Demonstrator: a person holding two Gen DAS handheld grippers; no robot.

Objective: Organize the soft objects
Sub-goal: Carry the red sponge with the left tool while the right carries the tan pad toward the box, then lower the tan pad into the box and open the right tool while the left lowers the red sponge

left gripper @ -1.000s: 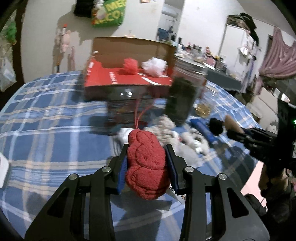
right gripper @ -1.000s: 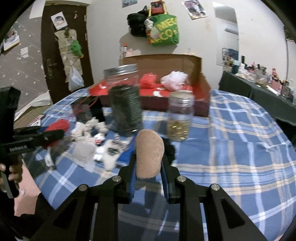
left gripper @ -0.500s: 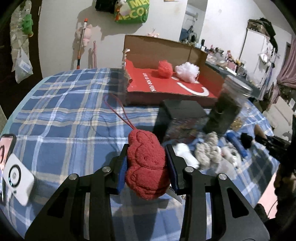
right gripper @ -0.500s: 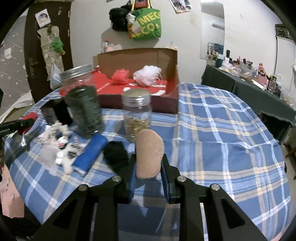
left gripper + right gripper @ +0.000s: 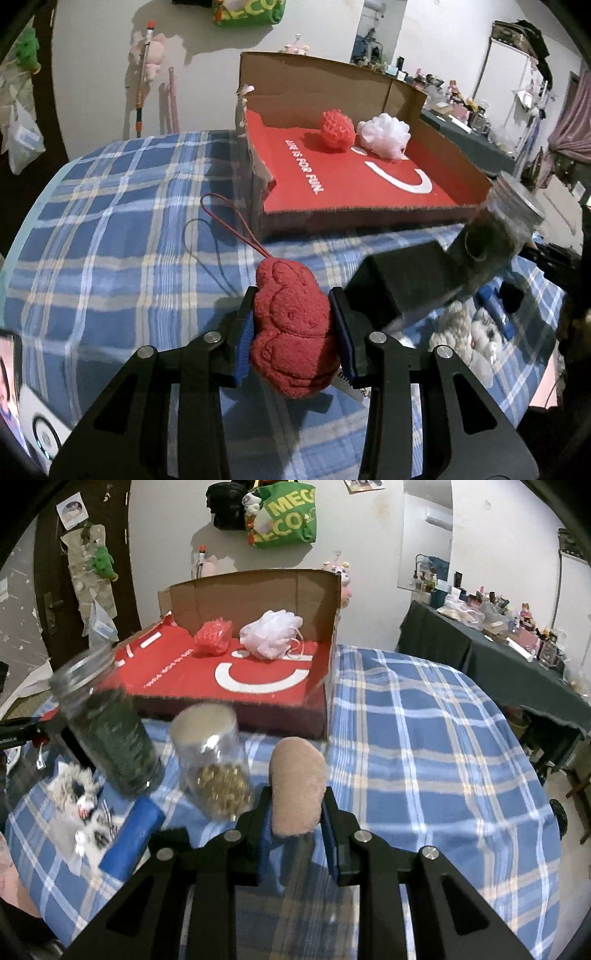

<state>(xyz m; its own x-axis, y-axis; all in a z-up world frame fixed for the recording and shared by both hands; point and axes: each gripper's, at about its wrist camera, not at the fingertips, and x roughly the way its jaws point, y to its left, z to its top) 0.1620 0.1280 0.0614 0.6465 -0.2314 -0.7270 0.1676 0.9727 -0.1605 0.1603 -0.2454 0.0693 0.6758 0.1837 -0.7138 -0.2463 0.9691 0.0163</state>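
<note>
My left gripper [image 5: 293, 325] is shut on a red plush toy [image 5: 291, 332] with a red loop cord, held above the blue plaid table in front of the open cardboard box [image 5: 314, 92]. My right gripper [image 5: 295, 805] is shut on a tan soft pad [image 5: 297, 786], also facing the box [image 5: 258, 590]. On the box's red floor lie a red mesh ball [image 5: 336, 129] [image 5: 214, 638] and a white bath pouf [image 5: 384, 134] [image 5: 271, 633].
A dark-filled jar [image 5: 107, 723] [image 5: 495, 240] and a jar of golden bits [image 5: 214, 768] stand before the box. A black block [image 5: 399, 280], blue tube [image 5: 133, 842] and grey-white plush bits [image 5: 81, 819] [image 5: 465, 332] lie nearby. A phone [image 5: 22, 406] is at the left edge.
Both grippers have moved closer to the box with their soft objects still held; the left view swung left past the jar, the right view advanced toward the jars.
</note>
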